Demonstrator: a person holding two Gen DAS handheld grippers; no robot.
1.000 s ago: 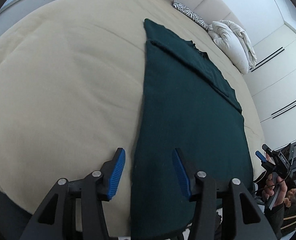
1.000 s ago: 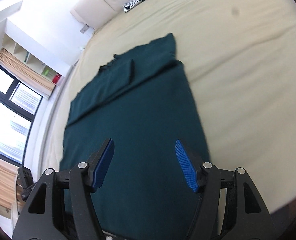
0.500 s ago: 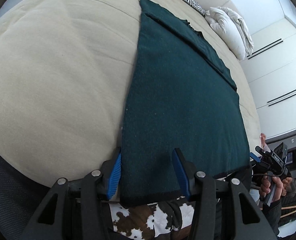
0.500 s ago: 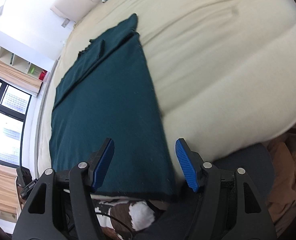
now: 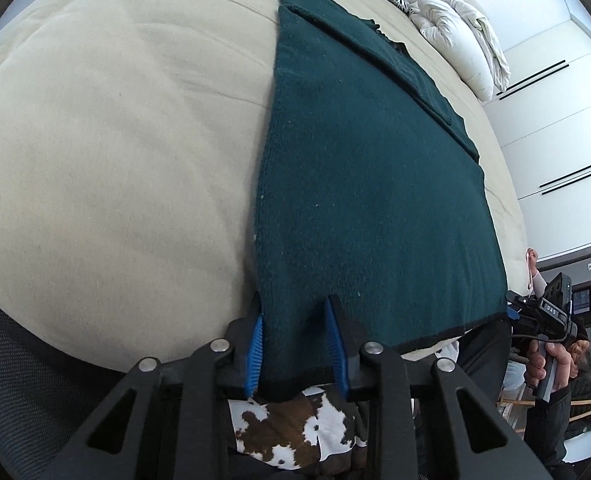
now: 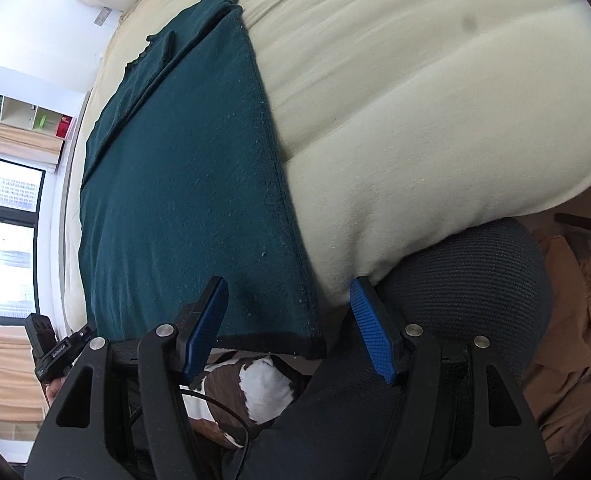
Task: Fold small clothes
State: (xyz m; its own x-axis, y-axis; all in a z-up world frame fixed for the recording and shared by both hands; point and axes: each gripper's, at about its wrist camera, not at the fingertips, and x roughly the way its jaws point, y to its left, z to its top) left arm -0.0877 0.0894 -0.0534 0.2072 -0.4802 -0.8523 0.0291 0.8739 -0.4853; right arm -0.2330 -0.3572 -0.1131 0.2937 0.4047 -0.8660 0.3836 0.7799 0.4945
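Left gripper (image 5: 295, 344) narrowed on cloth (image 5: 367, 184) hem, grip seemingly incomplete | right gripper (image 6: 291, 328) wide, empty | we flag uneven lift, skewed fold.

Daylight is filling both views evenly. In the right wrist view the window (image 6: 9, 200) at 9 o'clock is blowing out to white. The beige bed cover (image 6: 435, 100) is reading bright and slightly soft at 1 o'clock. Fisheye distortion is bending all edges, and black vignetting is ringing the corners. The green garment (image 5: 367, 184) is staying sharp, casting a thin shadow along its left edge.
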